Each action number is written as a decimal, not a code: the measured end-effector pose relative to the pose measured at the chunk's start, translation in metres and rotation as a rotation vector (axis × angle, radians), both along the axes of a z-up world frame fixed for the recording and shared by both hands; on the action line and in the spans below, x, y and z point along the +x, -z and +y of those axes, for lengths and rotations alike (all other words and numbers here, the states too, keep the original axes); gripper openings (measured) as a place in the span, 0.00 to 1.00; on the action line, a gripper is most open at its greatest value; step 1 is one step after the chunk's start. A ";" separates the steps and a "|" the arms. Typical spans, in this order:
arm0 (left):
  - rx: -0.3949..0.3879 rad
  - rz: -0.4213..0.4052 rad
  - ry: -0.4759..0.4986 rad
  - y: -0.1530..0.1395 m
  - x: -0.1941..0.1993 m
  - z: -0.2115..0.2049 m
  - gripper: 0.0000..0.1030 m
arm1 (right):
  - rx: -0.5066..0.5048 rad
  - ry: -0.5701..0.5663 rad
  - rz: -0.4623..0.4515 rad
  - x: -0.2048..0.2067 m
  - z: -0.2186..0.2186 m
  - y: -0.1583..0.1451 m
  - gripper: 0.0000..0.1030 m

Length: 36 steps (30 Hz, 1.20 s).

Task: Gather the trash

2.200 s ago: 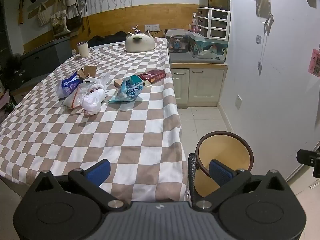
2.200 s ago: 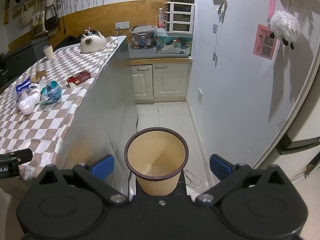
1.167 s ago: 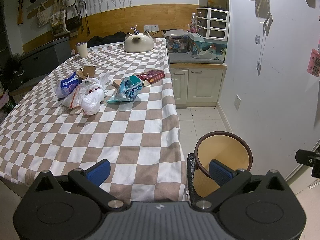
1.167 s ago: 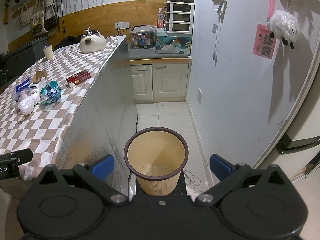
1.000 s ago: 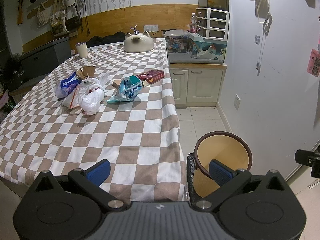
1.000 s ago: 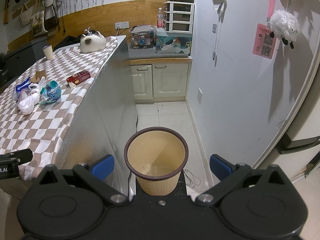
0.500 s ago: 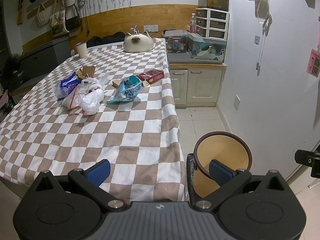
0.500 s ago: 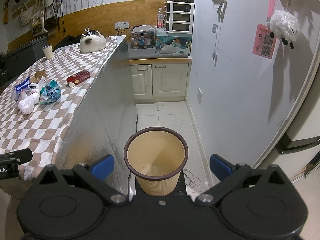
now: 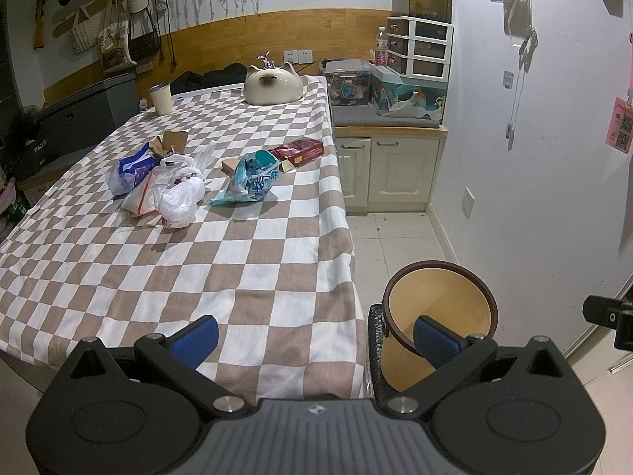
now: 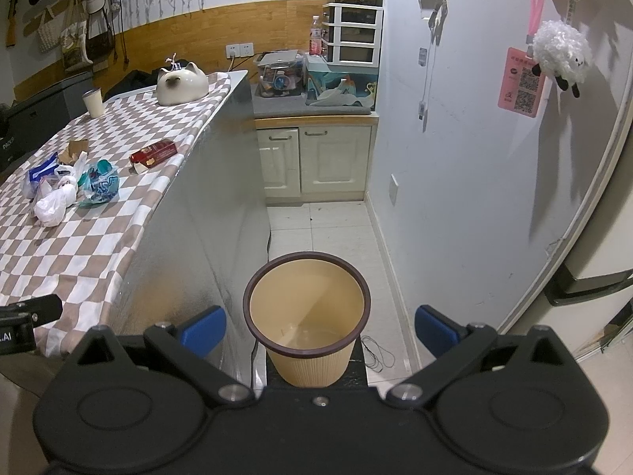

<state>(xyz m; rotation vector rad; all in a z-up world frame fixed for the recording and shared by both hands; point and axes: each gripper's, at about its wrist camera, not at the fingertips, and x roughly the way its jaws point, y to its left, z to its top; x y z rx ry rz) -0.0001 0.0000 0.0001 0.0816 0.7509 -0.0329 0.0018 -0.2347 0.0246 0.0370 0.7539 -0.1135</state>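
Observation:
Trash lies on the checkered table (image 9: 198, 261): a white plastic bag (image 9: 180, 198), a blue-white bag (image 9: 130, 168), a teal snack bag (image 9: 255, 176), a red box (image 9: 302, 150) and torn cardboard (image 9: 172, 142). A tan waste bin (image 9: 439, 316) stands on the floor beside the table's near right corner; it also shows in the right wrist view (image 10: 308, 316). My left gripper (image 9: 314, 336) is open and empty above the table's near edge. My right gripper (image 10: 318, 326) is open and empty above the bin.
A cat-shaped ceramic dish (image 9: 273, 87) and a paper cup (image 9: 161, 99) stand at the table's far end. A cream cabinet (image 9: 391, 166) with clutter on top is behind the table. A white wall (image 10: 474, 158) bounds the narrow tiled aisle (image 10: 328, 225).

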 end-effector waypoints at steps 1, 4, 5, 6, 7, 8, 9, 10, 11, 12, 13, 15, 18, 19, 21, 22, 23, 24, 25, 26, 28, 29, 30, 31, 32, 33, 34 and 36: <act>-0.001 0.000 0.000 0.000 0.000 0.000 1.00 | 0.000 0.000 0.000 0.000 0.000 0.000 1.00; -0.001 0.001 0.000 0.000 0.000 0.000 1.00 | 0.001 0.000 0.001 0.000 0.000 0.000 1.00; -0.001 0.001 0.000 0.000 0.000 0.000 1.00 | 0.000 0.000 0.001 0.000 0.000 0.000 1.00; 0.000 0.000 0.000 0.000 0.000 0.000 1.00 | 0.000 0.000 0.001 0.000 0.000 0.000 1.00; -0.001 0.000 0.000 0.000 0.000 0.000 1.00 | 0.000 0.000 0.000 0.000 0.000 0.000 1.00; -0.001 0.000 0.000 0.000 0.000 0.000 1.00 | 0.000 -0.001 0.000 0.000 0.000 0.000 1.00; -0.001 0.000 0.000 0.000 0.000 0.000 1.00 | 0.000 0.000 0.000 0.000 0.000 0.000 1.00; -0.001 0.000 0.000 0.000 0.000 0.000 1.00 | 0.000 0.000 0.000 0.000 0.000 0.000 1.00; -0.001 0.000 0.000 0.000 0.000 0.000 1.00 | 0.000 0.000 0.000 0.000 0.000 0.000 1.00; -0.001 0.000 0.000 0.000 0.000 0.000 1.00 | 0.000 0.000 0.000 0.000 0.001 0.001 1.00; -0.002 0.000 0.000 0.000 0.000 0.000 1.00 | 0.000 0.000 0.001 0.000 0.001 0.001 1.00; -0.002 0.000 0.000 0.000 0.000 0.000 1.00 | 0.000 0.000 0.001 0.000 0.001 0.001 1.00; 0.000 -0.001 0.001 0.000 0.000 0.000 1.00 | 0.000 0.000 0.000 0.000 0.001 0.001 1.00; 0.000 -0.002 0.002 0.000 0.000 0.000 1.00 | 0.000 0.000 0.001 0.000 0.001 0.001 1.00; -0.001 -0.001 0.001 0.000 0.000 0.000 1.00 | 0.000 0.000 0.001 0.000 0.000 0.000 1.00; 0.000 -0.002 0.001 0.000 0.000 0.000 1.00 | 0.000 -0.001 0.000 0.000 0.000 0.000 1.00; -0.001 -0.002 0.001 0.000 0.000 0.000 1.00 | 0.000 0.000 0.000 0.000 0.000 0.000 1.00; -0.001 -0.002 0.002 0.000 0.000 0.000 1.00 | 0.000 0.000 0.001 0.000 0.000 0.000 1.00; -0.001 -0.002 0.002 0.000 0.000 -0.001 1.00 | 0.000 0.001 0.001 0.000 0.000 0.000 1.00; -0.001 -0.002 0.002 0.000 0.000 -0.001 1.00 | 0.000 0.001 0.001 0.000 0.001 0.001 1.00; -0.001 -0.003 0.003 0.000 0.000 -0.001 1.00 | 0.001 0.000 0.001 0.000 0.001 0.001 1.00; -0.001 -0.003 0.002 0.000 0.000 -0.001 1.00 | 0.001 0.000 0.000 0.000 0.001 0.001 1.00; -0.001 -0.003 0.002 0.000 0.000 -0.001 1.00 | 0.001 0.000 0.000 0.000 0.002 0.001 1.00; -0.001 -0.004 0.003 0.000 0.000 -0.001 1.00 | 0.003 -0.001 -0.002 -0.001 0.002 0.001 1.00; 0.000 -0.005 0.003 -0.002 0.001 -0.006 1.00 | 0.005 -0.001 -0.003 -0.001 0.002 0.002 1.00; 0.001 -0.008 0.004 -0.001 0.002 -0.007 1.00 | 0.007 0.000 -0.004 -0.001 -0.002 0.000 1.00; 0.001 -0.012 0.004 -0.001 0.003 -0.009 1.00 | 0.009 0.001 -0.004 -0.001 -0.003 0.000 1.00; -0.002 -0.020 0.004 -0.002 0.004 -0.009 1.00 | 0.014 0.003 -0.006 0.000 -0.004 0.002 1.00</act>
